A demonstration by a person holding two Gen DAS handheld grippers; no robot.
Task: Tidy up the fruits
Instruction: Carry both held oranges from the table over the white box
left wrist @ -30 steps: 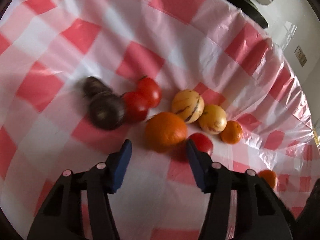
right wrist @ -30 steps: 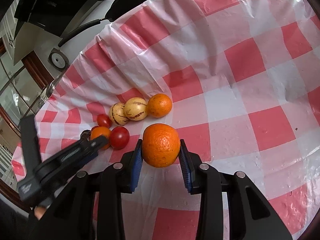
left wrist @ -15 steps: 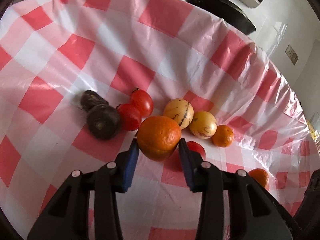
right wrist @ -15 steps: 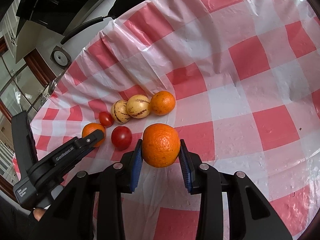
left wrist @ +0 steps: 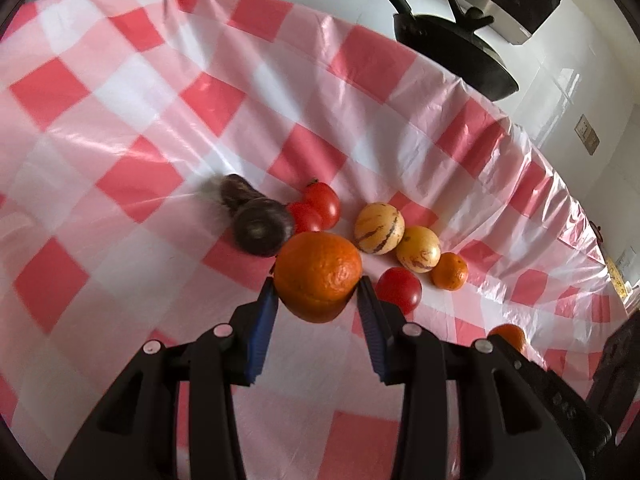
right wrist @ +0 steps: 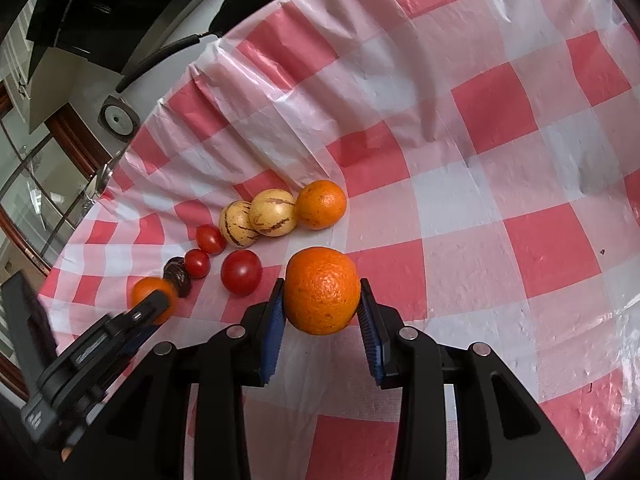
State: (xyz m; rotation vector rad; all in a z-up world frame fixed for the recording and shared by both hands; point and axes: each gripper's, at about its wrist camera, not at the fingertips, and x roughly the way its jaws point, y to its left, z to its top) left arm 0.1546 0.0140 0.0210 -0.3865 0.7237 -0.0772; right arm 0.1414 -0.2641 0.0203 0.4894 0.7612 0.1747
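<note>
My left gripper (left wrist: 316, 290) is shut on a large orange (left wrist: 318, 276), held just above the checked cloth in front of the fruit cluster. Behind it lie two dark fruits (left wrist: 258, 226), two tomatoes (left wrist: 322, 206), two striped yellow melons (left wrist: 380, 228), a small orange (left wrist: 450, 270) and a third tomato (left wrist: 400, 290). My right gripper (right wrist: 323, 304) is shut on a second large orange (right wrist: 323, 290), to the right of the row of fruit. In the right wrist view the left gripper (right wrist: 160, 302) shows at lower left with its orange (right wrist: 146, 288) partly hidden.
The red-and-white plastic tablecloth (left wrist: 120, 80) covers a round table whose far edge drops off close behind the fruit. A black pan (left wrist: 452, 52) hangs beyond that edge against a white wall. A wide stretch of cloth (right wrist: 520, 160) lies to the right of the fruit.
The left gripper went from open around the orange to shut on it, then drew it back from the cluster. The right gripper and its orange kept still.
</note>
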